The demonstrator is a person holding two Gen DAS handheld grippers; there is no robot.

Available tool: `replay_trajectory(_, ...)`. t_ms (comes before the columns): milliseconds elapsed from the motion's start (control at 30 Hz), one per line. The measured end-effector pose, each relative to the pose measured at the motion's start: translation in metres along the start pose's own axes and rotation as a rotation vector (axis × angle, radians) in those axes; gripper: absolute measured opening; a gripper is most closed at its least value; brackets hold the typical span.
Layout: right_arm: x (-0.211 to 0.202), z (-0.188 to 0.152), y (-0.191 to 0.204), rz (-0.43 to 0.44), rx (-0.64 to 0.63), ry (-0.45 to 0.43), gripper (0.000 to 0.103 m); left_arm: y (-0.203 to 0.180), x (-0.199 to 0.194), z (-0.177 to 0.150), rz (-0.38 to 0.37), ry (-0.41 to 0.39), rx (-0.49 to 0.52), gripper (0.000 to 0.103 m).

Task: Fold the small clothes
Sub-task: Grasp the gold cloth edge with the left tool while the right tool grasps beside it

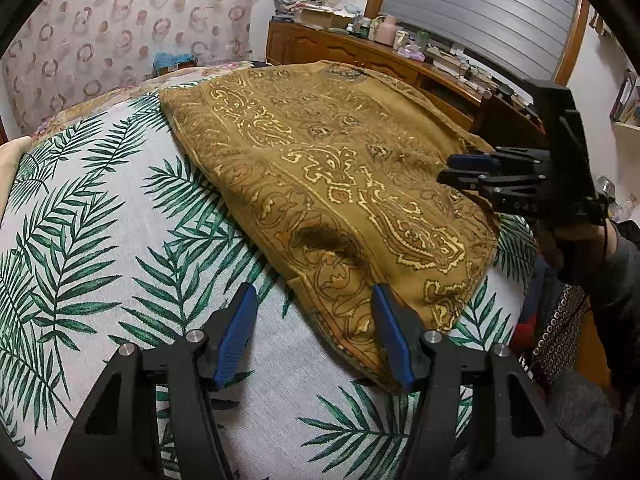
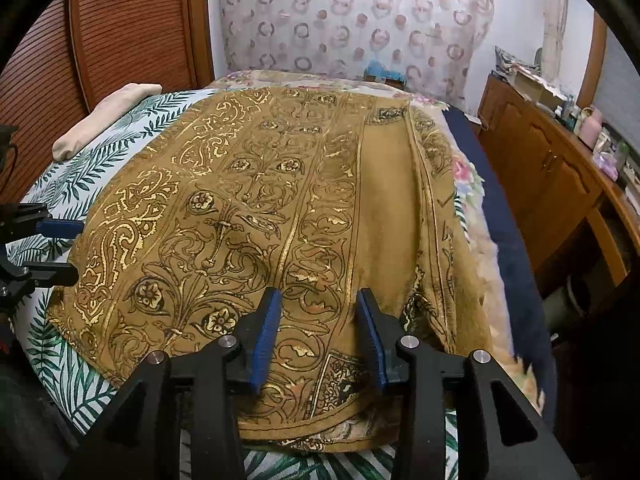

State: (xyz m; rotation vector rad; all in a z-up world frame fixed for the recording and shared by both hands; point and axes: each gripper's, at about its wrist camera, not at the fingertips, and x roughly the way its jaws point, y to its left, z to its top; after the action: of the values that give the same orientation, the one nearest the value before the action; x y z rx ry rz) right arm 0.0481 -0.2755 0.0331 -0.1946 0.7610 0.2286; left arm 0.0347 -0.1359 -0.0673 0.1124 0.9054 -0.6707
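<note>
I am holding both tongs apart over the mustard paisley garment (image 2: 256, 220), which is lying spread on the palm-leaf bedsheet (image 1: 100, 240). My left gripper (image 1: 314, 332) is straddling its near hem corner with nothing pinched; my right gripper (image 2: 318, 336) is hovering wide over the opposite edge. The risk I am weighing: closing on one layer only, so the fold drags askew, or snagging the sheet beneath and pulling both together.

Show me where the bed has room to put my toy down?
Bare leaf sheet lies left of the brown cloth, up to the cream pillow. The cloth fills the middle. The dresser top is crowded.
</note>
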Motion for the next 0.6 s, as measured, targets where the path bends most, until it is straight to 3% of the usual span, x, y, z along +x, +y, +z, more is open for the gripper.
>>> replay_trajectory(333, 0.005, -0.008, 0.003, -0.009, -0.009, -0.022, 0.047, -0.007, -0.007, -0.010, -0.051, 0.011, 0.007, 0.055)
replay_trajectory(433, 0.003, -0.004, 0.007, -0.008, -0.003, -0.007, 0.047, -0.009, -0.007, -0.011, -0.089, 0.023, 0.011, 0.046)
replay_trajectory(500, 0.000, -0.001, 0.007, 0.000, 0.002, -0.002, 0.049, -0.009, -0.006, -0.010, -0.139, 0.046, 0.002, 0.024)
replay_trajectory(600, -0.009, 0.001, 0.010, 0.013, 0.002, -0.015, 0.051, -0.010, -0.010, -0.007, -0.175, 0.048, -0.005, 0.012)
